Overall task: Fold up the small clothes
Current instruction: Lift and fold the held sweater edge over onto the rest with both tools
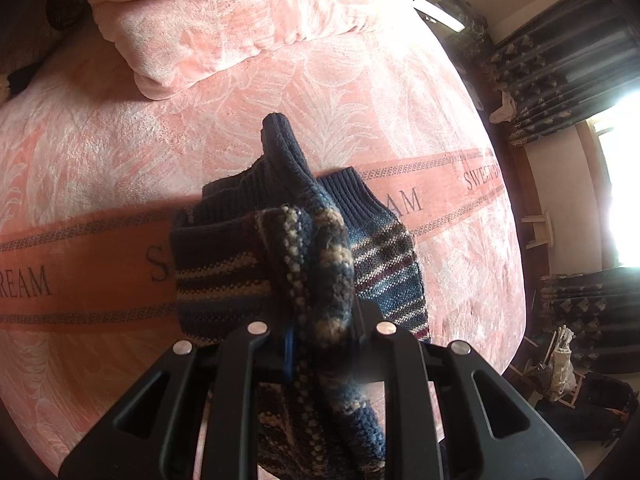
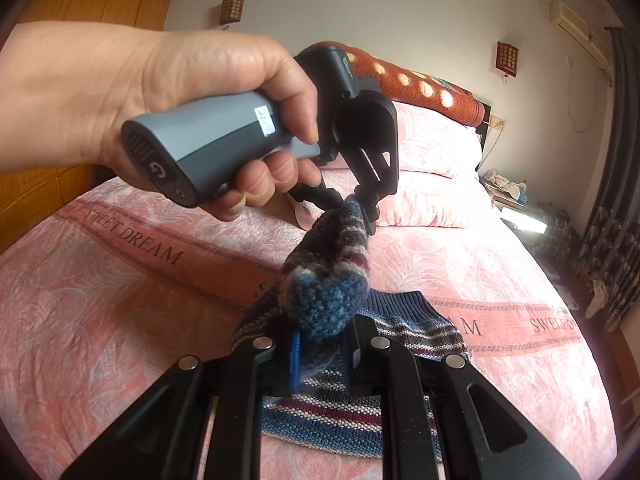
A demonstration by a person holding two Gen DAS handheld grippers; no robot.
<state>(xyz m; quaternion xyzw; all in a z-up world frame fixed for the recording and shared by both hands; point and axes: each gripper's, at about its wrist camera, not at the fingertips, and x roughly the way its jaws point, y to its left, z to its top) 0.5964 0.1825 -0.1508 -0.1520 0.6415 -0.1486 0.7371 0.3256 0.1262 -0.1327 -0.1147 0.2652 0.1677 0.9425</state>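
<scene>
Both grippers pinch the striped knit sweater (image 2: pixel 320 420) by 1 bunched fold: the left gripper (image 2: pixel 362 204) at its far end, the right gripper (image 2: pixel 324 344) at its near end. The rest lies on the pink bedspread (image 2: pixel 100 320) below the jaws. Judged risk: the thick roll slips free, or the fold lands skewed

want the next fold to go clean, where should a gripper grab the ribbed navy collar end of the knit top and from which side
Grip the ribbed navy collar at its outer corner, coming in low from the pillow side. It lies flat and clear on the pink bedspread there, thick enough to pinch. The left gripper and right gripper both hold the striped knit top along its lifted striped edge, so that part is taken.
</scene>
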